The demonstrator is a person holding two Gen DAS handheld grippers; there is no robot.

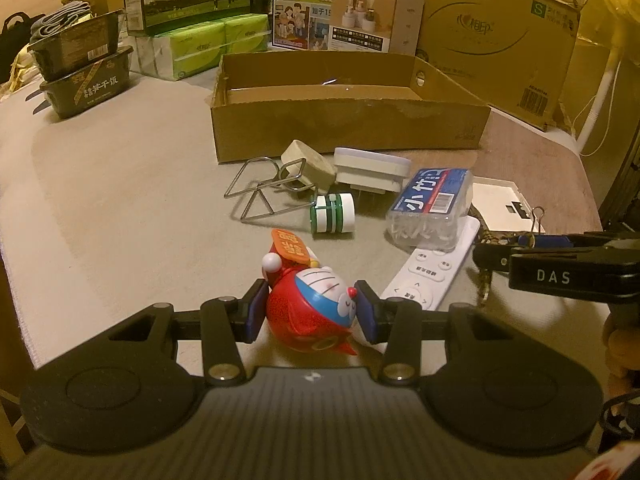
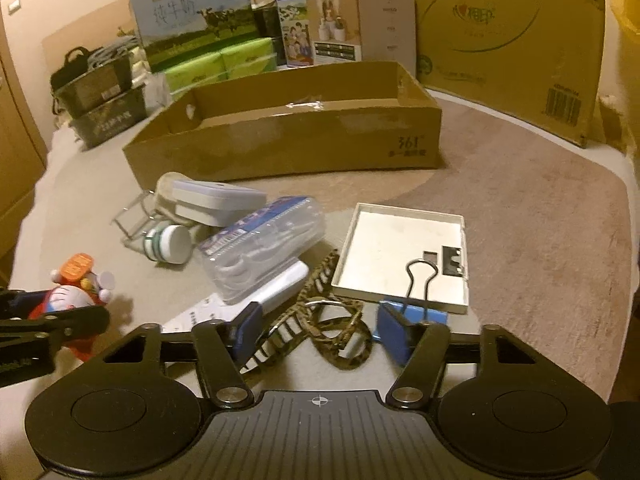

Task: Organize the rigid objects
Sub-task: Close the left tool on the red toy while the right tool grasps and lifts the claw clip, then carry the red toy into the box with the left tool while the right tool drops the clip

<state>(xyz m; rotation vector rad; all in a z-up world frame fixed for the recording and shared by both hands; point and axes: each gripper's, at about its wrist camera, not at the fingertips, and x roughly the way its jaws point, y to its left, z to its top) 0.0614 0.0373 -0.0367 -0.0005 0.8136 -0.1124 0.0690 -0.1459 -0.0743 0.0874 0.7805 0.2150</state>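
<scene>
Left claw (image 1: 311,307) clamped on the round red-and-blue plastic cat figurine (image 1: 310,312), on the table well in front of the shallow brown cardboard tray (image 1: 352,128).
Figurine: I judge it hard, light and slick, so I grip at its widest girth. Right claw (image 2: 320,330) half-open astride the patterned strap (image 2: 336,336), gripping nothing.

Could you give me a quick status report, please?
Left claw shut on red round cat figurine. Right claw open around patterned strap. Shallow cardboard tray holds nothing visible.
</scene>
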